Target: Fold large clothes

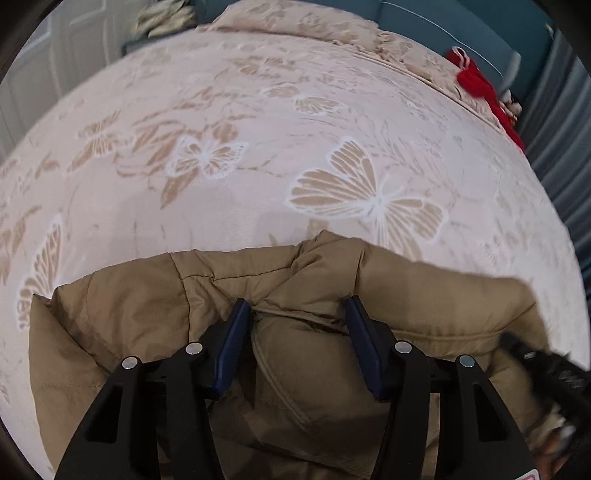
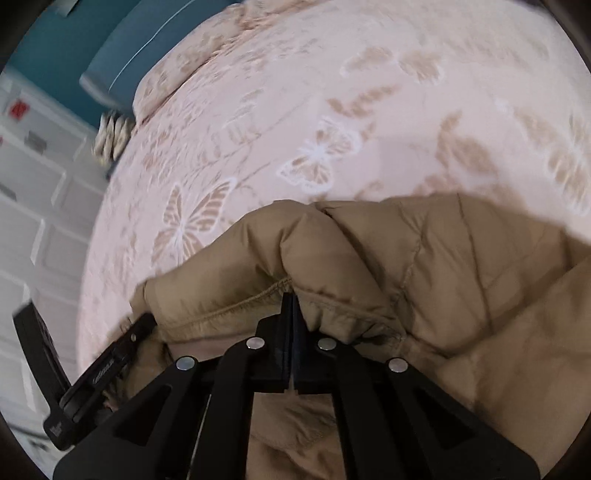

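Note:
A tan padded jacket (image 1: 303,280) lies bunched at the near edge of a bed covered by a pink butterfly blanket (image 1: 258,184). My left gripper (image 1: 297,310) is open, its blue-padded fingers (image 1: 236,332) straddling a fold of the jacket. In the right wrist view the jacket (image 2: 424,266) fills the lower right. My right gripper (image 2: 292,301) is shut on the jacket's stitched hem (image 2: 229,310). The right gripper's body shows at the lower right of the left wrist view (image 1: 546,369), and the left gripper's body at the lower left of the right wrist view (image 2: 99,373).
A red garment (image 1: 480,88) lies at the bed's far right edge by a teal headboard (image 1: 443,26). A pillow (image 1: 295,18) in the same blanket pattern sits at the head. White panelled doors (image 2: 33,206) stand left of the bed.

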`<action>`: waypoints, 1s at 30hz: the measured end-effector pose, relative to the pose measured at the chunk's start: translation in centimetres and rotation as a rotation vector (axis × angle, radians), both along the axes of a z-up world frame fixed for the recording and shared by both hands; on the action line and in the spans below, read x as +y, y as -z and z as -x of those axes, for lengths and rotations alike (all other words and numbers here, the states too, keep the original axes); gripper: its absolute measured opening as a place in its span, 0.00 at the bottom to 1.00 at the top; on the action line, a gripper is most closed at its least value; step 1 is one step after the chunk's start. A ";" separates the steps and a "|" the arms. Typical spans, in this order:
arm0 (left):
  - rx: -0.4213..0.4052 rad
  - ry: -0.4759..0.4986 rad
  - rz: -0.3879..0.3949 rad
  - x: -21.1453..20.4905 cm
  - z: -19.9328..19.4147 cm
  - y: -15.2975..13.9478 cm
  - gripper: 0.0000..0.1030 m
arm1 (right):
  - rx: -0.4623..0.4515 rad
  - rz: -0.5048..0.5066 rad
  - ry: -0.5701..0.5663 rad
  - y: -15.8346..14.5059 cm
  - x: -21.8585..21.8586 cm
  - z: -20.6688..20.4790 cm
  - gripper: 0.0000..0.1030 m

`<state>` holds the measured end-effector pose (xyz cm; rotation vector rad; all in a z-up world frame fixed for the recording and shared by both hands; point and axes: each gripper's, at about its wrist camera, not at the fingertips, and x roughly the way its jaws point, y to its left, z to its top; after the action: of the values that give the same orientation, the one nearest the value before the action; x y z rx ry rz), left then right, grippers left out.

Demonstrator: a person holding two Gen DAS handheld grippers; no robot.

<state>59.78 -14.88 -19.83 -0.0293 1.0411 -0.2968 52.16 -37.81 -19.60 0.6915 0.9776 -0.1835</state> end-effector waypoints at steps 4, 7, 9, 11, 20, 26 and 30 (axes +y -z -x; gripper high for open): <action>-0.050 -0.008 0.002 0.1 0.6 0.3 0.53 | -0.156 0.163 -0.054 -5.2 2.0 1.1 0.03; -0.077 -0.012 -0.004 0.0 0.9 0.4 0.53 | -0.102 0.292 -0.101 -5.1 3.2 -1.1 0.03; -0.087 -0.012 -0.009 -0.1 1.0 0.5 0.54 | -0.029 0.305 -0.097 -3.0 3.1 -1.9 0.02; -0.097 -0.010 -0.011 -0.2 1.1 0.6 0.54 | 0.006 0.301 -0.093 -1.3 2.5 -1.9 0.00; -0.146 -0.006 -0.039 -0.7 1.6 1.0 0.56 | 0.003 0.333 -0.102 1.6 3.2 -1.9 0.00; -0.185 -0.006 -0.084 -1.4 2.0 1.4 0.57 | -0.016 0.399 -0.100 2.0 4.2 -2.0 0.00; -0.198 -0.007 -0.096 -1.5 2.0 1.5 0.58 | -0.029 0.409 -0.097 2.2 4.3 -2.1 0.00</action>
<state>57.77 -16.39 -21.34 0.0812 0.8572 -0.2376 54.24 -33.54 -21.76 0.2706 0.9072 -0.2778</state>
